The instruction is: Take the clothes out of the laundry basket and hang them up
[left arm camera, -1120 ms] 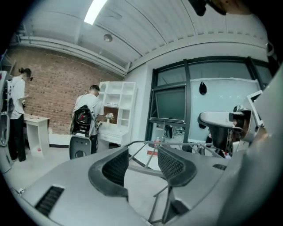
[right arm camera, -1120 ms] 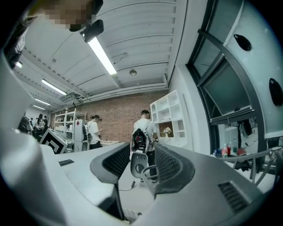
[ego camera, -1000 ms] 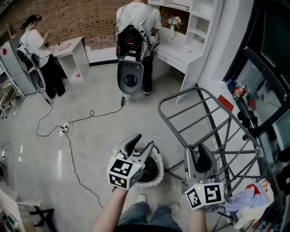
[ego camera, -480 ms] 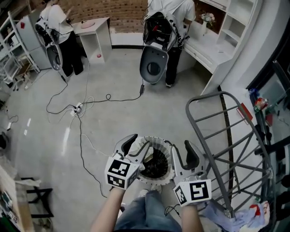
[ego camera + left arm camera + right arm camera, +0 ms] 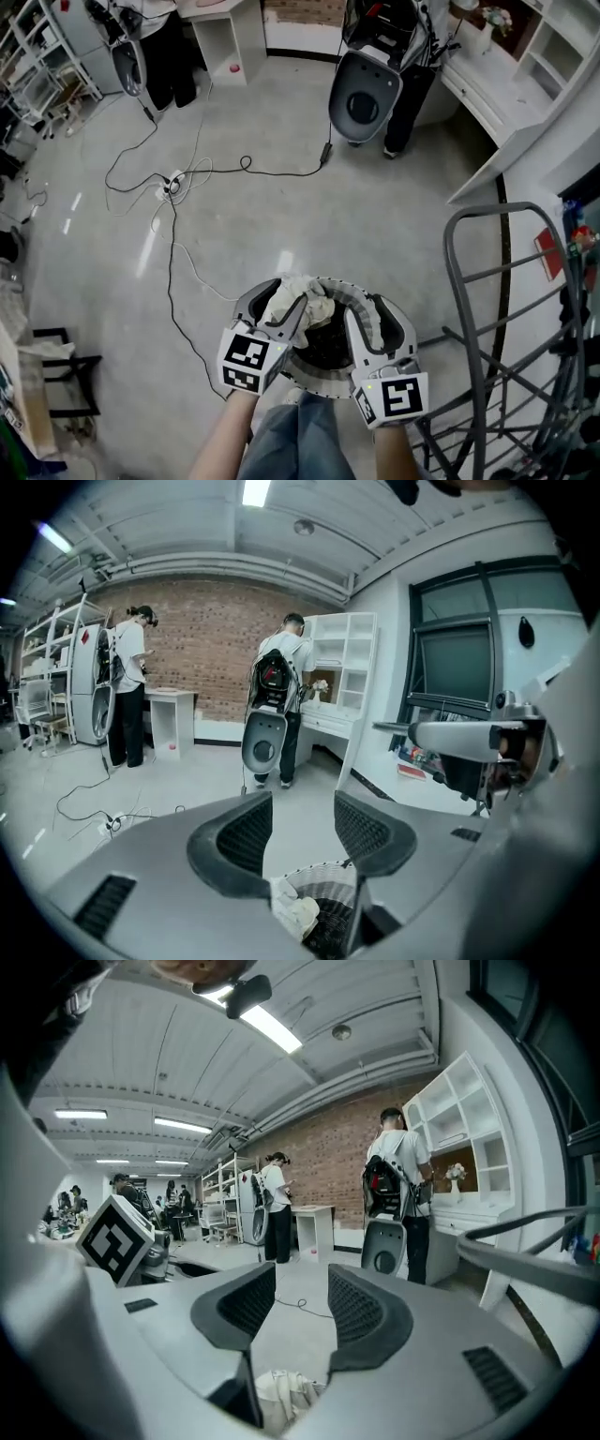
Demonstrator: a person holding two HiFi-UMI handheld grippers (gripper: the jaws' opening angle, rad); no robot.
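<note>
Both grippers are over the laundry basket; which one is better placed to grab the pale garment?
Left, probably. The left gripper has its open jaws right at the pale garment, which is heaped on the left side of the laundry basket. The right gripper, also open, hangs over the right rim, farther from it.

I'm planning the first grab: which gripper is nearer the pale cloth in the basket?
Left. The left gripper hovers open just above the cloth, at the left side of the basket. The right gripper, also open, is over the basket's right rim, apart from the cloth.
</note>
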